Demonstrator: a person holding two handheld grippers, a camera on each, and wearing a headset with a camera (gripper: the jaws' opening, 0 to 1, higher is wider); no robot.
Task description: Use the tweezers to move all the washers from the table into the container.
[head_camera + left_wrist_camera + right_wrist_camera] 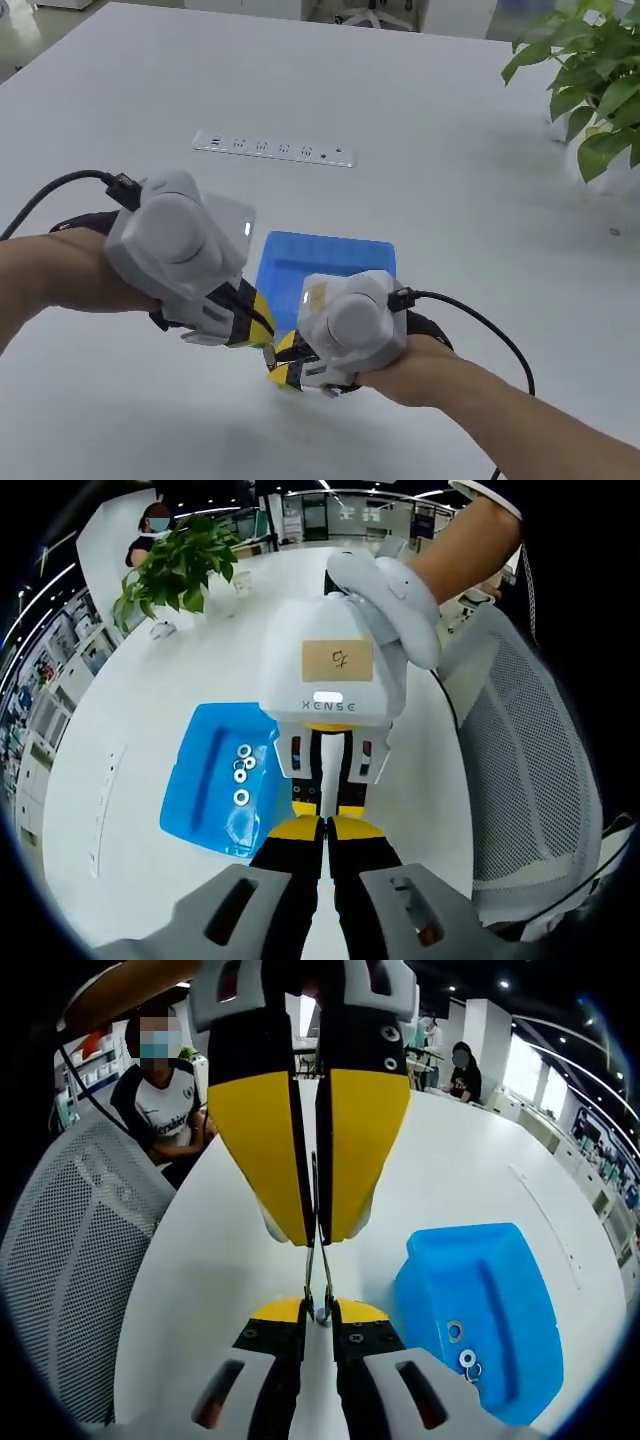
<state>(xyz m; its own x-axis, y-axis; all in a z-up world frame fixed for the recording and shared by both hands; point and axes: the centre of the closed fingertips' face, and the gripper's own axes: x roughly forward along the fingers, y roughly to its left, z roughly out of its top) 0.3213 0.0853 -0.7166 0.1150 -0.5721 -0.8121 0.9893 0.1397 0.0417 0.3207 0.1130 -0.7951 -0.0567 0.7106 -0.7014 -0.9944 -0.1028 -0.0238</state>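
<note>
My two grippers meet nose to nose above the white table, just in front of the blue container. The left gripper is shut on thin metal tweezers, which hang out from between its yellow pads. The right gripper is closed on the tweezers' other end. Their fine legs are hard to make out in the left gripper view, where the left gripper faces the right gripper. Several washers lie inside the container. The washers also lie in the container to the right.
A white power strip lies on the table beyond the container. A potted plant stands at the far right. A grey mesh chair is behind the person, at the table's near edge. People sit in the background.
</note>
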